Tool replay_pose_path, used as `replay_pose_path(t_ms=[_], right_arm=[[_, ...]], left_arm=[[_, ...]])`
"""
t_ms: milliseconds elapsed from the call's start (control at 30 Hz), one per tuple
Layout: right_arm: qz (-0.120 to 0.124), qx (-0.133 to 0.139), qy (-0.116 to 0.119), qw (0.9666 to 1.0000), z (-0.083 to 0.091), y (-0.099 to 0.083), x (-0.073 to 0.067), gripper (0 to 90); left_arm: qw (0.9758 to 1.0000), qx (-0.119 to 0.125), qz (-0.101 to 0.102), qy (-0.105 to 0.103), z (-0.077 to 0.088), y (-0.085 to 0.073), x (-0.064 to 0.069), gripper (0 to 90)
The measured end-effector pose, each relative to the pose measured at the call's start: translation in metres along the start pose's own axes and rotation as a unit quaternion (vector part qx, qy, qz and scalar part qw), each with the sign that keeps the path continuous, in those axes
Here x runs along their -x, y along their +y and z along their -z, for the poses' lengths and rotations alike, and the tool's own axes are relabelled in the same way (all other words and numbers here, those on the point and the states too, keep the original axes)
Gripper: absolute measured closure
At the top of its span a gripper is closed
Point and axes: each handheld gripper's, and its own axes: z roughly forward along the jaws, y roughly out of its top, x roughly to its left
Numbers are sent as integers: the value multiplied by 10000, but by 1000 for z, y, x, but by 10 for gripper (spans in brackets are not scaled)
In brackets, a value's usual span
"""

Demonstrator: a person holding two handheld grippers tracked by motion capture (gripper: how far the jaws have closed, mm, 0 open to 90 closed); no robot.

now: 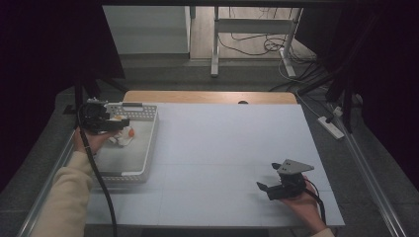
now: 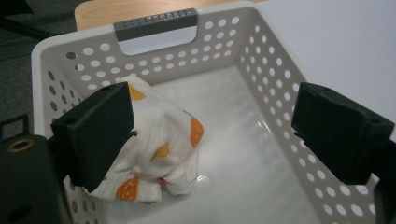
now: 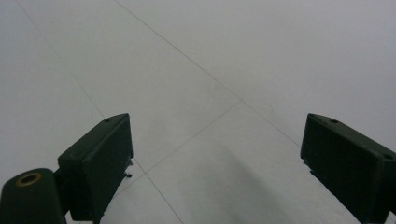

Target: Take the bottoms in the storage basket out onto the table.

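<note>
Hovering at the frame's left, the left tongs (image 2: 212, 135) stand spread wide, grasping nothing, over one white perforated basket (image 2: 275, 79); one crumpled orange-spotted cloth (image 2: 161, 140) lies inside beside their left jaw. The right tongs (image 3: 217, 168), released, hang over bare bench (image 3: 210, 60).

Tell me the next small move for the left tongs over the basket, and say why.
Probably lower the left tongs a little and shift them so the patterned cloth sits between the jaws, then close. The jaws stand wide open; the cloth lies bunched on the floor of the white basket, beside one jaw, not gripped. The right tongs hang open over bare table.
</note>
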Motion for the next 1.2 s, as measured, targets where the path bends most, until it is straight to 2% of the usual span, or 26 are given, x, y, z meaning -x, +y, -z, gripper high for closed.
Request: replay_pose_path(t_ms=[400, 800, 967, 1200], right_arm=[[15, -42, 2, 10000, -1, 0, 0, 92], [43, -86, -1, 10000, -2, -1, -1, 92], [42, -97, -1, 9999, -2, -1, -1, 92], [40, -103, 4, 9999, -2, -1, -1, 92]], left_arm=[[9996, -216, -42, 154, -9, 10, -7, 122], [9993, -307, 107, 182, -18, 7, -16, 122], [9990, -350, 243, 154, -23, 3, -21, 121], [9983, -409, 328, 242, -28, 0, -26, 122]])
